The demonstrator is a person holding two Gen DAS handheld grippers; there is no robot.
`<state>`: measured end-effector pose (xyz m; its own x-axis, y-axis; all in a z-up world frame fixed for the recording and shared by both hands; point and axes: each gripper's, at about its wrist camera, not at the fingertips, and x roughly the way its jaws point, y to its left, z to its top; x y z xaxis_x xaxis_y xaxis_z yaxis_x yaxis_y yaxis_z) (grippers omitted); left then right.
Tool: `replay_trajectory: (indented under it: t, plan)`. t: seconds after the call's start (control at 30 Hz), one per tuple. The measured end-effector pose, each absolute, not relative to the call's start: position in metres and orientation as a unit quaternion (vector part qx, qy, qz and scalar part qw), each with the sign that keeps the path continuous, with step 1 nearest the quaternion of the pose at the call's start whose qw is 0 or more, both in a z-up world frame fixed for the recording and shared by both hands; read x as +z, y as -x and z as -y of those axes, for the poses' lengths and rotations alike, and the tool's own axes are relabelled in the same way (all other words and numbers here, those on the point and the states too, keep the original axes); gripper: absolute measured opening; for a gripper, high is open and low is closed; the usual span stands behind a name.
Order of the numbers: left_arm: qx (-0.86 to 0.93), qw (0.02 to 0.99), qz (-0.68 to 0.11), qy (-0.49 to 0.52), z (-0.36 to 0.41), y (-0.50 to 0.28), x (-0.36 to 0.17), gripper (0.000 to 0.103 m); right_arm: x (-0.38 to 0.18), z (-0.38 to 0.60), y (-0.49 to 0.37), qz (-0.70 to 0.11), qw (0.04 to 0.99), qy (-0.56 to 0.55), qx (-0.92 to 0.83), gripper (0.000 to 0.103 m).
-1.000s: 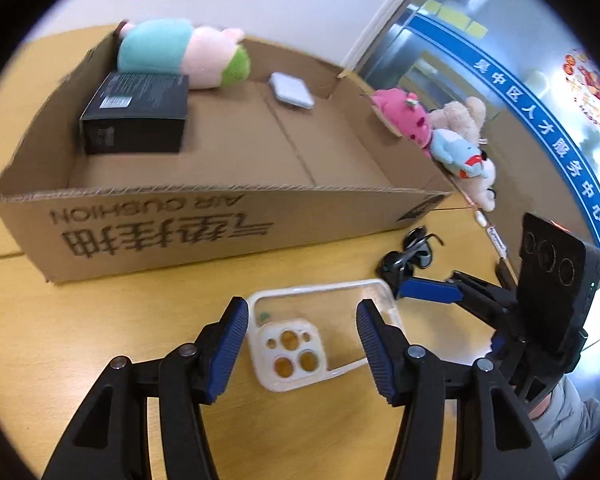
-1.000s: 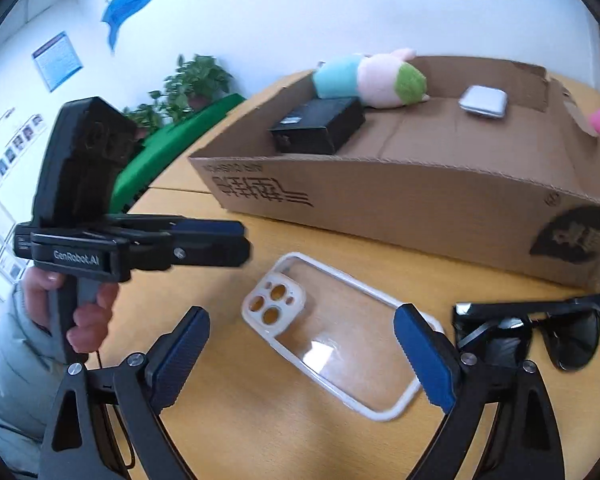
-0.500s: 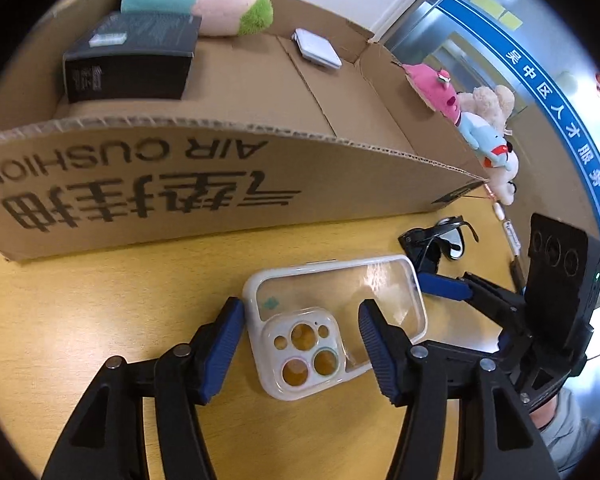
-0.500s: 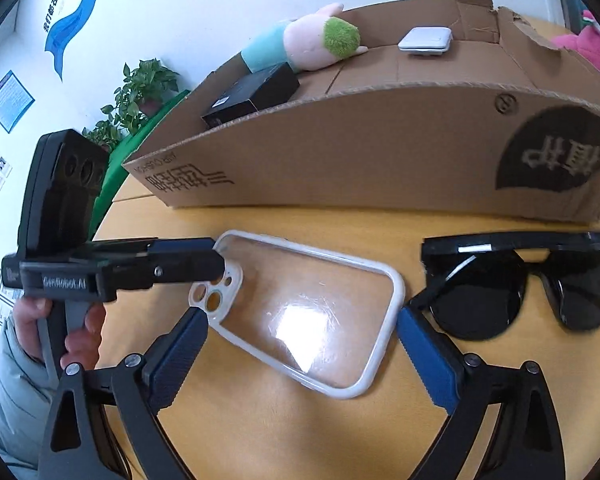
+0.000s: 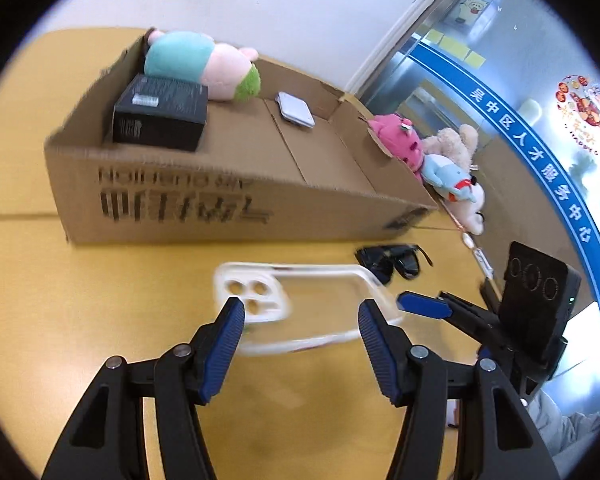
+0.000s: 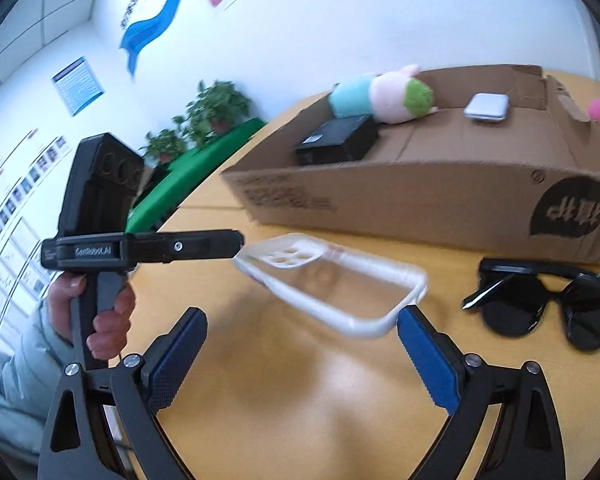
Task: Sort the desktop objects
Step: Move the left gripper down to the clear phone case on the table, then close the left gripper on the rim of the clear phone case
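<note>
The phone case (image 6: pixel 332 296) looks like glossy clear plastic with a milky white rim, and the sunglasses (image 6: pixel 548 304) like shiny black plastic. The box (image 5: pixel 228 200) is matt brown corrugated cardboard on a smooth, faintly glossy wooden table (image 6: pixel 340 400).

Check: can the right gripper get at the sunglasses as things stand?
Probably yes. The right gripper is open, and the sunglasses lie uncovered on the table just right of it, before the cardboard box. The phone case in the left gripper hangs left of them.
</note>
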<state>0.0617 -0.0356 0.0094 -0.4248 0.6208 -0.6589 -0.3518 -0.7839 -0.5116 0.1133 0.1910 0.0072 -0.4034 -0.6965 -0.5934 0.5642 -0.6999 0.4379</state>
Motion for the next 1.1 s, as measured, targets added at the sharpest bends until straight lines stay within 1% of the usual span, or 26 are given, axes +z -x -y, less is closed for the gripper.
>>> replay_trajectory:
  t: [0.07, 0.17, 0.27, 0.33, 0.37, 0.4, 0.43, 0.47, 0.5, 0.53, 0.57, 0.6, 0.63, 0.67, 0.7, 0.77, 0.8, 0.93, 1.1]
  plan:
    - [0.830, 0.284, 0.144, 0.458, 0.034, -0.065, 0.003, 0.058, 0.004, -0.189, -0.116, 0.077, 0.372, -0.401, -0.834, 0.097]
    - [0.822, 0.265, 0.149, 0.482, 0.035, -0.057, -0.010, 0.058, -0.003, -0.188, -0.105, 0.067, 0.333, -0.424, -0.840, 0.097]
    - [0.824, 0.238, 0.144, 0.493, 0.036, -0.047, -0.019, 0.058, -0.010, -0.190, -0.089, 0.059, 0.299, -0.440, -0.845, 0.093]
    - [0.820, 0.231, 0.150, 0.502, 0.038, -0.039, -0.025, 0.058, -0.015, -0.189, -0.078, 0.044, 0.280, -0.452, -0.846, 0.084]
    - [0.818, 0.226, 0.149, 0.507, 0.037, -0.036, -0.028, 0.058, -0.018, -0.186, -0.074, 0.036, 0.275, -0.459, -0.844, 0.075]
    - [0.817, 0.220, 0.145, 0.513, 0.036, -0.034, -0.032, 0.058, -0.021, -0.185, -0.071, 0.031, 0.272, -0.463, -0.843, 0.068]
    - [0.818, 0.217, 0.140, 0.513, 0.034, -0.033, -0.034, 0.057, -0.025, -0.182, -0.069, 0.022, 0.267, -0.469, -0.842, 0.065]
    - [0.821, 0.217, 0.138, 0.510, 0.033, -0.034, -0.034, 0.055, -0.029, -0.178, -0.067, 0.011, 0.262, -0.475, -0.840, 0.059]
    - [0.820, 0.217, 0.135, 0.513, 0.032, -0.034, -0.035, 0.047, -0.029, -0.175, -0.068, -0.001, 0.257, -0.470, -0.844, 0.056]
    - [0.818, 0.218, 0.134, 0.515, 0.031, -0.034, -0.035, 0.041, -0.030, -0.173, -0.068, -0.011, 0.252, -0.471, -0.845, 0.055]
    - [0.819, 0.213, 0.131, 0.516, 0.031, -0.035, -0.036, 0.033, -0.030, -0.172, -0.068, -0.018, 0.248, -0.471, -0.847, 0.053]
    - [0.822, 0.206, 0.125, 0.517, 0.031, -0.035, -0.037, 0.026, -0.030, -0.171, -0.069, -0.025, 0.242, -0.470, -0.849, 0.048]
    - [0.824, 0.198, 0.119, 0.517, 0.032, -0.036, -0.037, 0.022, -0.030, -0.171, -0.069, -0.032, 0.236, -0.468, -0.851, 0.045]
    - [0.825, 0.191, 0.116, 0.519, 0.033, -0.036, -0.037, 0.014, -0.031, -0.172, -0.070, -0.040, 0.230, -0.466, -0.853, 0.040]
    - [0.825, 0.186, 0.117, 0.520, 0.035, -0.036, -0.038, 0.009, -0.031, -0.172, -0.071, -0.043, 0.228, -0.465, -0.854, 0.037]
    - [0.824, 0.185, 0.121, 0.521, 0.039, -0.038, -0.038, 0.009, -0.031, -0.174, -0.072, -0.036, 0.233, -0.465, -0.853, 0.036]
    - [0.826, 0.184, 0.117, 0.520, 0.039, -0.038, -0.038, 0.008, -0.031, -0.174, -0.073, -0.038, 0.235, -0.465, -0.853, 0.034]
    - [0.837, 0.175, 0.098, 0.510, 0.037, -0.044, -0.029, 0.008, -0.027, -0.175, -0.080, -0.025, 0.240, -0.458, -0.856, 0.032]
    - [0.856, 0.184, 0.101, 0.472, 0.038, -0.051, 0.001, 0.008, 0.003, -0.183, -0.088, -0.011, 0.246, -0.416, -0.875, 0.032]
